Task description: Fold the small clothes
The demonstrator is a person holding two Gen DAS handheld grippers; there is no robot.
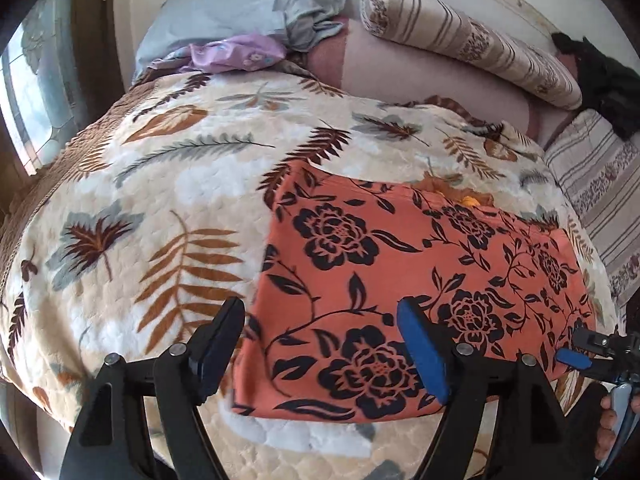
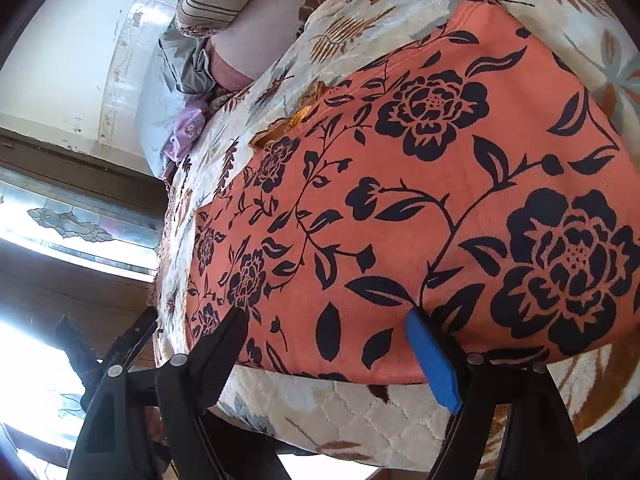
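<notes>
An orange garment with black flower print (image 1: 400, 280) lies flat, folded into a rectangle, on a leaf-patterned blanket (image 1: 160, 184). It also fills the right wrist view (image 2: 420, 200). A yellow-brown trim (image 2: 280, 124) shows at its far edge. My left gripper (image 1: 320, 312) is open and empty, hovering over the garment's near left edge. My right gripper (image 2: 328, 320) is open and empty over the garment's near edge. The right gripper also shows at the right edge of the left wrist view (image 1: 576, 354).
Striped bolster pillows (image 1: 468, 40) and a grey pillow (image 1: 240, 12) lie at the bed's head. A purple cloth (image 1: 236, 54) sits by the grey pillow, dark clothing (image 1: 600, 76) at far right. A window (image 2: 72, 220) is beside the bed.
</notes>
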